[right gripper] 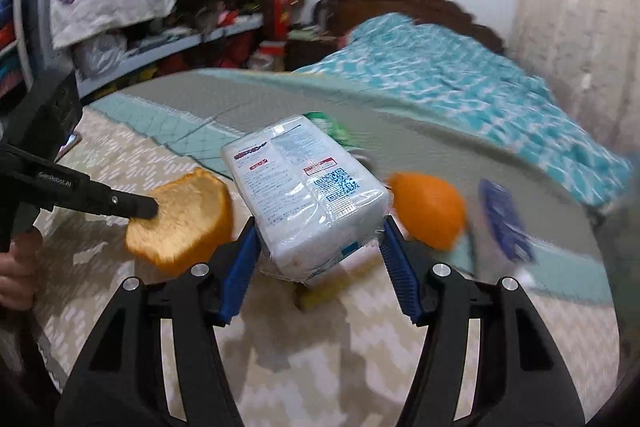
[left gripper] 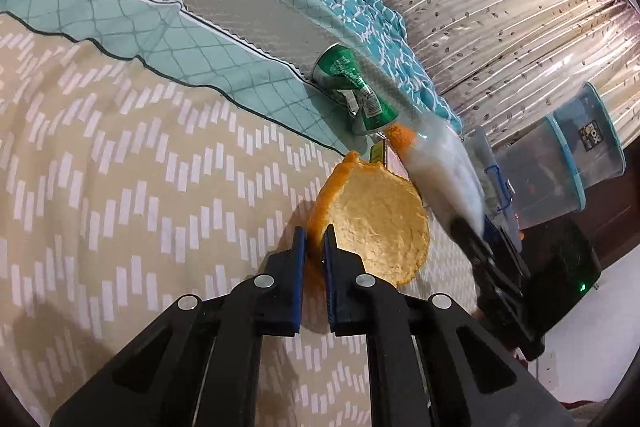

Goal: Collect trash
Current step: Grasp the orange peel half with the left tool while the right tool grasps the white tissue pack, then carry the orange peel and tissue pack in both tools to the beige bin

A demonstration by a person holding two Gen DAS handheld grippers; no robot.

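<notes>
Both grips look set — left gripper (left gripper: 316, 247) pinches the peel's (left gripper: 376, 223) rim, right gripper (right gripper: 320, 247) probably clamps the packet (right gripper: 304, 187) — lift straight off the bed (left gripper: 120, 167), mid-bed.

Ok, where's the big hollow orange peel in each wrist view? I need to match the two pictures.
Left wrist: the orange peel sits low centre, its rim pinched in the left gripper.
Right wrist: the same peel lies left of centre, the left gripper's fingers reaching in from the left edge.
Shared landmark: the crushed green can on the bedspread beyond it.
</notes>
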